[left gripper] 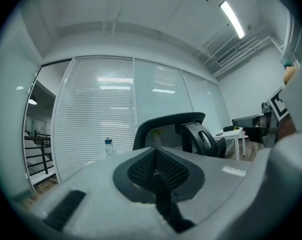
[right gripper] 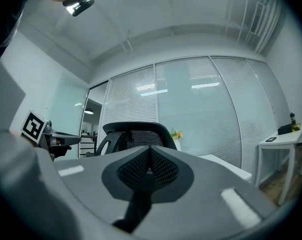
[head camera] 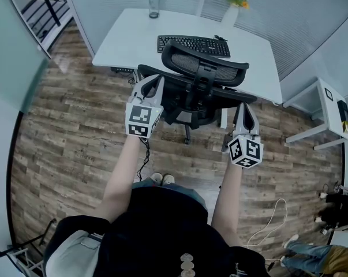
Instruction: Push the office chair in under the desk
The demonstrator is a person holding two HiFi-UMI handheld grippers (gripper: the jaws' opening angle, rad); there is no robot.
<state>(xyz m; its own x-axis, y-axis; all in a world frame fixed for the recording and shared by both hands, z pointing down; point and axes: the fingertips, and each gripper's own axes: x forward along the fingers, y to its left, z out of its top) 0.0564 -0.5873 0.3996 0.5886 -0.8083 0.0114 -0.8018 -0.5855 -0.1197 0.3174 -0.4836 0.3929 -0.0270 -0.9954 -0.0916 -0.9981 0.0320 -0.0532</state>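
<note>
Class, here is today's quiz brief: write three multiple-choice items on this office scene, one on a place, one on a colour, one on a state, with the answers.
1. Where does the water bottle stand?
A. on a shelf
B. at the far edge of the desk
C. inside a box

2. What colour is the keyboard?
A. white
B. red
C. black

3. How do the jaws of the left gripper and the right gripper stand?
A. shut, nothing between them
B. wide open
C. clamped on the bottle

Answers:
1 B: the head view shows it upright on the white desktop.
2 C: it lies dark against the white desk.
3 A: each gripper view shows its jaws meeting.
</note>
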